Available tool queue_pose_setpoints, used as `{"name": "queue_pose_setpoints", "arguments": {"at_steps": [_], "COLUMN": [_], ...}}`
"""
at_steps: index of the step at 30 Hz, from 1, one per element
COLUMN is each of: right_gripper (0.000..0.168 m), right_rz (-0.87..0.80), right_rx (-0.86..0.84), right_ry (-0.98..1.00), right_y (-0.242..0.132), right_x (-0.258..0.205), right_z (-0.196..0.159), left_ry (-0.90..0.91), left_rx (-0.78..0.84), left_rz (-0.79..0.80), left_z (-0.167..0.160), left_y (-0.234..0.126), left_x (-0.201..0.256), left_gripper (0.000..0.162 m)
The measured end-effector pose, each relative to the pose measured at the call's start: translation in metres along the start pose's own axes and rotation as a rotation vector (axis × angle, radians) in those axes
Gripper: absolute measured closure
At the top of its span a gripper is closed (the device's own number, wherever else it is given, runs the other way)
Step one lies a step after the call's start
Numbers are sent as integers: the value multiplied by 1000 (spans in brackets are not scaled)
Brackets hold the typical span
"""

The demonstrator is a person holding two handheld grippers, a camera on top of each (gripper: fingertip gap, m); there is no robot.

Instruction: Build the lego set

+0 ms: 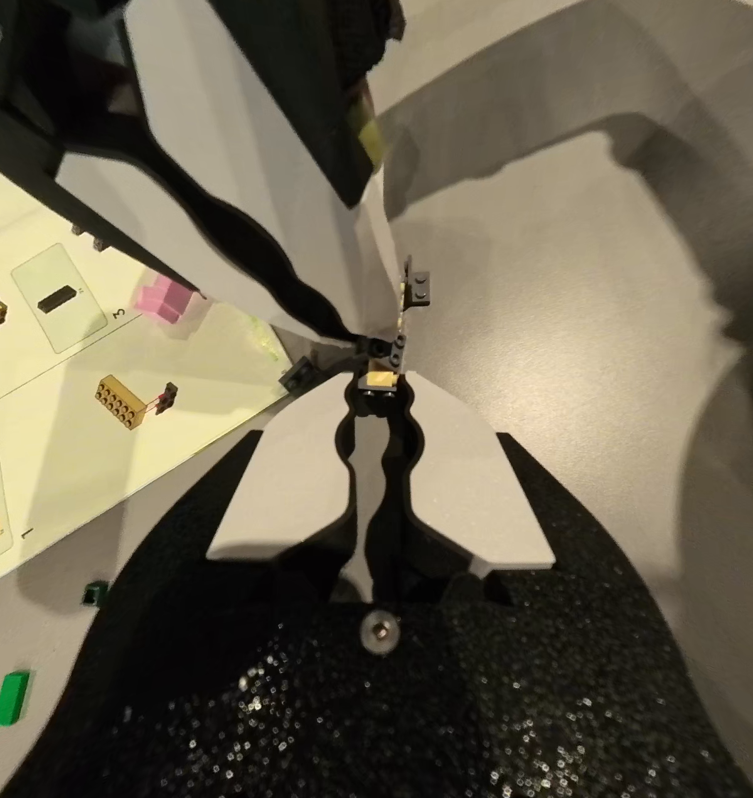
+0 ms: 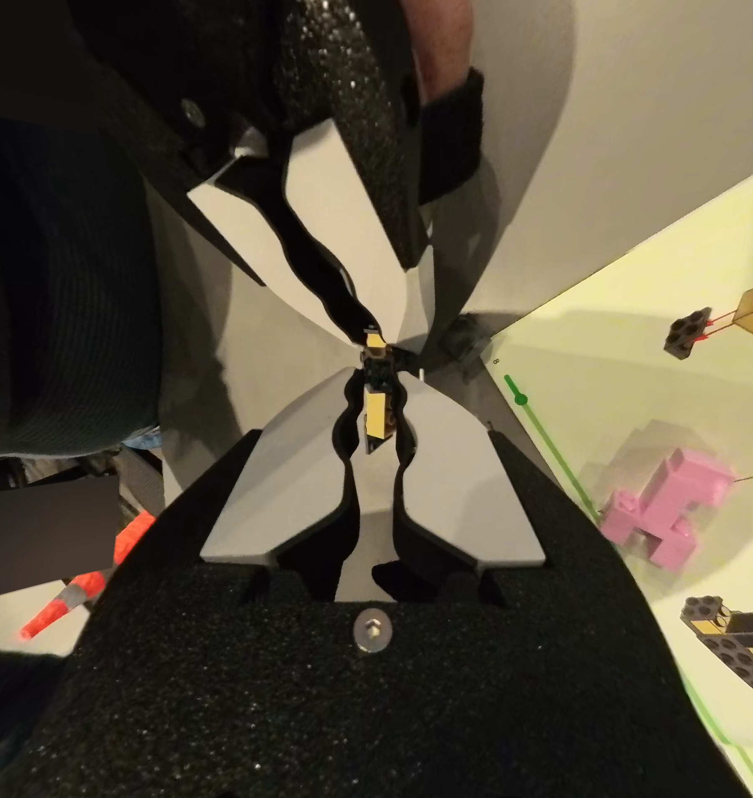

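A small tan and dark grey lego assembly [image 1: 381, 380] is held above the table between both grippers. My left gripper [image 1: 379, 391] is shut on its near end. My right gripper [image 1: 359, 341] comes in from the upper left and is shut on its other end, where dark grey plates [image 1: 419, 287] stick out to the side. In the right wrist view my right gripper [image 2: 377, 412] is shut on the tan and dark part of the assembly [image 2: 375, 414]. The left gripper [image 2: 372, 345] meets it tip to tip from above.
An open instruction booklet [image 1: 77, 432] lies on the table to the left, and shows in the right wrist view [image 2: 625, 388]. A pink lego piece [image 2: 664, 505] rests on it. A loose dark grey plate [image 1: 299, 375], a green brick [image 1: 12, 695] and a small dark green piece [image 1: 94, 592] lie nearby. An orange and grey stick [image 2: 85, 583] lies low left. The pink lego piece [image 2: 664, 505] is about 10 centimetres from both grippers' fingertips.
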State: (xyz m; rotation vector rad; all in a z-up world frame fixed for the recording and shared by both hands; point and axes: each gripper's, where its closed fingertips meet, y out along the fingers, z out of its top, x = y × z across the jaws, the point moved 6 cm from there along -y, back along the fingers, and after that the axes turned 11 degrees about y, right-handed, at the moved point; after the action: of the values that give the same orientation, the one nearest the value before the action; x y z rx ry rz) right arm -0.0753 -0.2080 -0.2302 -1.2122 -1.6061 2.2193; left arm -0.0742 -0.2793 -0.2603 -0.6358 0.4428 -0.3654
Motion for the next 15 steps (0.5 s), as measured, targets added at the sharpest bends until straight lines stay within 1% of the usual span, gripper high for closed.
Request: {"name": "queue_pose_setpoints", "arguments": {"at_steps": [4, 6, 15], "right_gripper": [156, 153, 150], "right_rz": [17, 10, -14], "right_rx": [0, 7, 45], "right_ry": [12, 9, 3], "right_y": [0, 1, -1], "right_x": [1, 2, 3], "right_z": [0, 0, -1], "left_ry": [0, 0, -2], "left_rx": [0, 0, 0], "left_rz": [-1, -1, -2], "left_z": [0, 0, 0], "left_y": [0, 0, 0], "left_x": [0, 0, 0], "left_gripper": [145, 145, 145]}}
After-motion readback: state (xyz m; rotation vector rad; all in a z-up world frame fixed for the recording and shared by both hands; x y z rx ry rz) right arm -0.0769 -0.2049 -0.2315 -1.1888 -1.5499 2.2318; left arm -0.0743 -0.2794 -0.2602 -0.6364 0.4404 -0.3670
